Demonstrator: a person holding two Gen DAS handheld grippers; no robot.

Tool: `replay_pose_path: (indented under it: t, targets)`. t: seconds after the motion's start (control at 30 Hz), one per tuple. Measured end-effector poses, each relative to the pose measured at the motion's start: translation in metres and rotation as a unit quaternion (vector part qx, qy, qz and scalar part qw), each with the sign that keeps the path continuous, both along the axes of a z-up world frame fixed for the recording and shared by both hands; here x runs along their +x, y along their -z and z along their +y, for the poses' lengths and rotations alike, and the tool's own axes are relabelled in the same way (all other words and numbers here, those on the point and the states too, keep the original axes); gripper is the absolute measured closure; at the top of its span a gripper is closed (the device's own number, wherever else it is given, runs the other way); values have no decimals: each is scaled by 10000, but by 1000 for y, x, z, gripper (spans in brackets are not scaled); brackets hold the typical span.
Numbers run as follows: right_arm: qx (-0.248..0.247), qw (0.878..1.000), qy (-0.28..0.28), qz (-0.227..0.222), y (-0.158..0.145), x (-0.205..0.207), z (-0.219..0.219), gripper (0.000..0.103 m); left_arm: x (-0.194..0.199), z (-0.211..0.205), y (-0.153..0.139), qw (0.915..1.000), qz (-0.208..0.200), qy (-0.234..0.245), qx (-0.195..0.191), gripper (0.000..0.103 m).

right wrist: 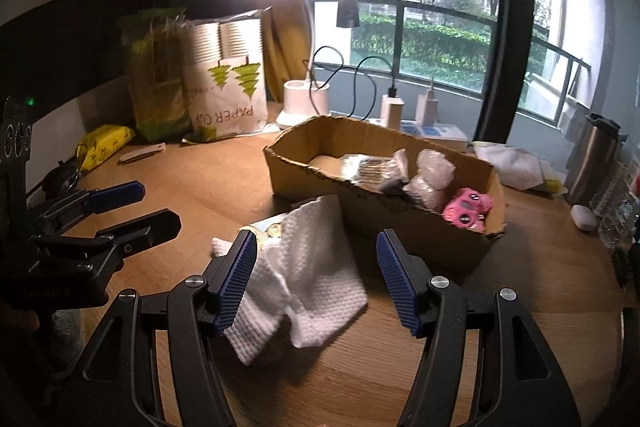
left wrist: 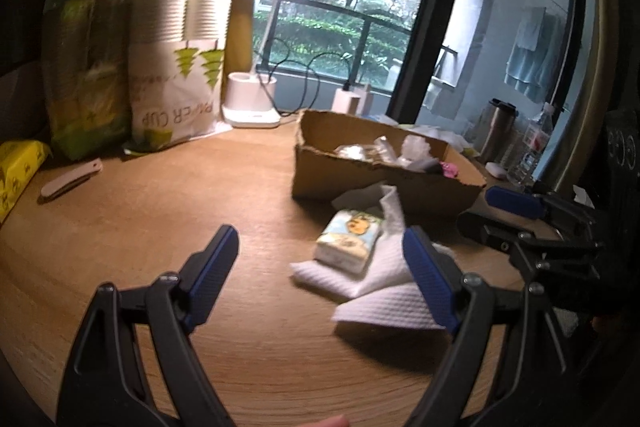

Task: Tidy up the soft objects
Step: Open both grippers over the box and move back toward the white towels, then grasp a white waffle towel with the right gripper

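We are looking down at a wooden desk (right wrist: 200, 187) from two handheld claws. Both are standing wide apart and holding nothing. The right gripper (right wrist: 316, 279) is hovering over a crumpled white cloth (right wrist: 320, 275), which is lying just in front of a torn cardboard box (right wrist: 320, 183). The left gripper (left wrist: 320, 275) is reaching in beside it, toward a small tissue pack (left wrist: 348, 239) resting on the same cloth.

We are judging the risks. With both claws crowding one spot, their fingers could collide. Lifting the cloth first could tip the tissue pack off. A shallow pinch could catch only one fold, letting the rest drag against the box wall.
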State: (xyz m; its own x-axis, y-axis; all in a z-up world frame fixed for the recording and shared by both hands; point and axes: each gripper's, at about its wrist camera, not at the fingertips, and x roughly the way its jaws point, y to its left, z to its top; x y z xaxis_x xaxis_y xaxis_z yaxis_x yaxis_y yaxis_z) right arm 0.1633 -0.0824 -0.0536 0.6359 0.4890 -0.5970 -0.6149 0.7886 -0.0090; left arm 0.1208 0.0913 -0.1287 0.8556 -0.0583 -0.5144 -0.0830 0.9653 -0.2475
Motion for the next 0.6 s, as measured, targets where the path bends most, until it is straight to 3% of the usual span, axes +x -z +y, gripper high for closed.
replay_pose_path:
  t: [0.6]
  targets:
    - [-342, 9968, -301, 652, 46, 21, 46, 37, 13, 22, 25, 9993, 285, -73, -215, 18]
